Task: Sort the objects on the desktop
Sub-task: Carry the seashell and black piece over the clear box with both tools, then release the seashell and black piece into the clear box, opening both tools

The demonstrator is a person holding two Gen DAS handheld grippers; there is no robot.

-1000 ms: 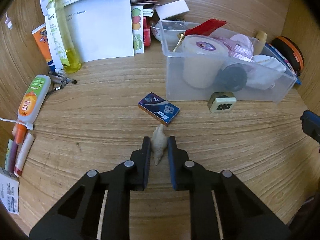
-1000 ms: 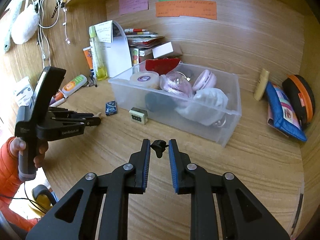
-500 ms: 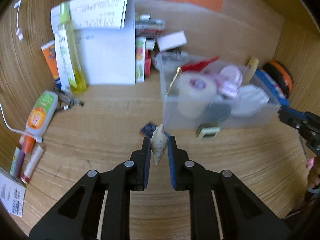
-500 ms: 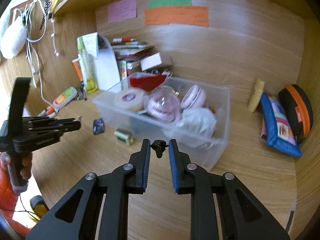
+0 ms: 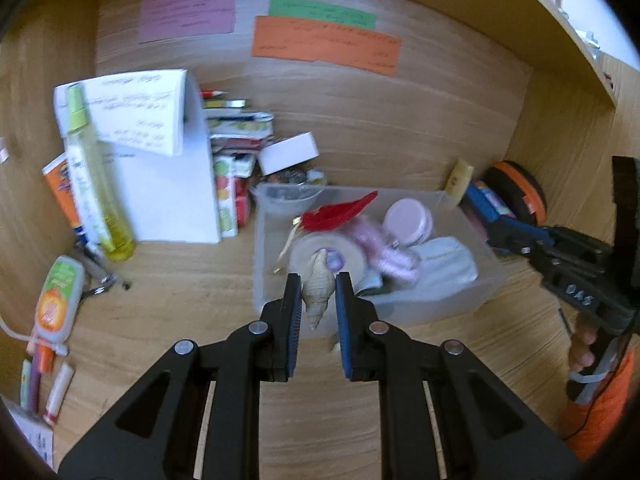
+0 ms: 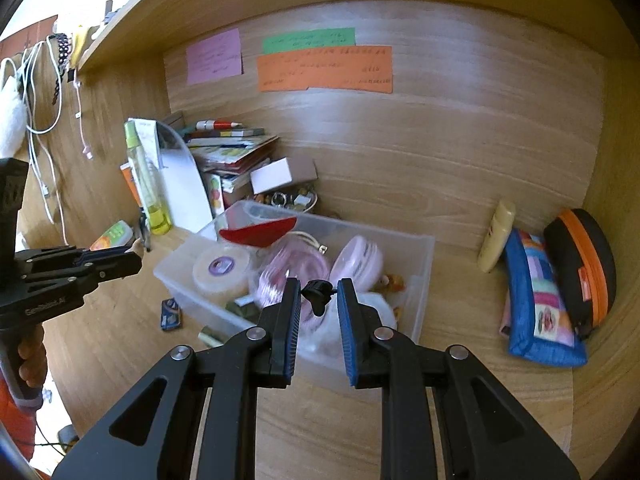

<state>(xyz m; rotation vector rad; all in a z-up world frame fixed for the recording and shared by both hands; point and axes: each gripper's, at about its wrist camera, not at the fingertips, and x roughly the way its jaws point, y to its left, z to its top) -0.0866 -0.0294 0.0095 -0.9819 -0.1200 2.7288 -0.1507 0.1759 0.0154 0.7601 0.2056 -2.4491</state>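
My left gripper [image 5: 318, 284] is shut on a pale spiral seashell [image 5: 317, 286], lifted off the desk just in front of the clear plastic bin [image 5: 262, 264]. My right gripper [image 6: 319, 290] is shut on a small black clip-like piece [image 6: 317, 293] and hangs over the near side of the same bin [image 6: 424, 280]. The bin holds a tape roll [image 6: 220, 270], a red item [image 6: 256, 234], pink round cases [image 6: 356, 262] and white cloth. Each gripper shows in the other's view: the right gripper [image 5: 494, 234] at the right edge, the left gripper [image 6: 134, 252] at the left.
A blue box [image 6: 171, 314] and a small cream block [image 6: 210, 336] lie on the desk before the bin. Papers, a yellow bottle [image 5: 94, 188], books and tubes crowd the back left. A blue pouch [image 6: 536, 300] and orange-black case [image 6: 582, 268] rest at the right wall.
Both grippers rose and moved toward the bin. The shell left the desk beside the blue box and now hangs in front of the bin; the right gripper now hangs over the bin's near side.
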